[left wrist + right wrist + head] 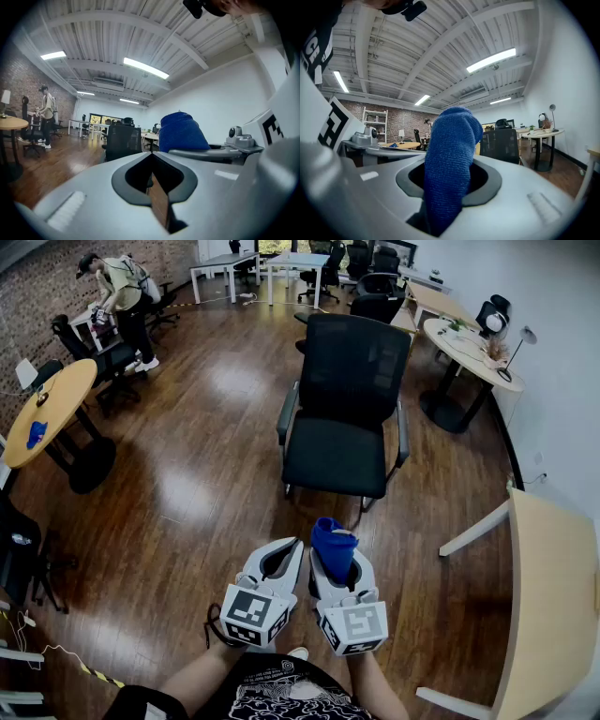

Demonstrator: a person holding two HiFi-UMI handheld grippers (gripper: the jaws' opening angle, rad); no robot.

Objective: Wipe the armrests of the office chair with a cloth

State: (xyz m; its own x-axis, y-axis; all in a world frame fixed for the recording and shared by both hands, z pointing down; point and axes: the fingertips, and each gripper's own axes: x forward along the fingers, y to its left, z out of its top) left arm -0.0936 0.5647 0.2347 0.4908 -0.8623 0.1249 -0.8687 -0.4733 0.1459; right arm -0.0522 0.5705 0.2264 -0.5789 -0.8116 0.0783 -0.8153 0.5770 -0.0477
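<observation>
A black mesh office chair (342, 418) stands on the wood floor ahead of me, with a grey armrest on each side: left armrest (286, 413), right armrest (403, 432). Both grippers are held low in front of my body, well short of the chair. My right gripper (335, 557) is shut on a blue cloth (333, 542) that sticks up from its jaws. The same blue cloth (450, 173) fills the middle of the right gripper view. My left gripper (284, 557) is beside it, shut and holding nothing. The left gripper view shows the chair (123, 140) far off.
A round wooden table (52, 404) with a blue item and dark chairs stand at the left. At the right are a round white table (469, 348) and a light wood desk (553, 606). A person (122, 296) bends over at the back left.
</observation>
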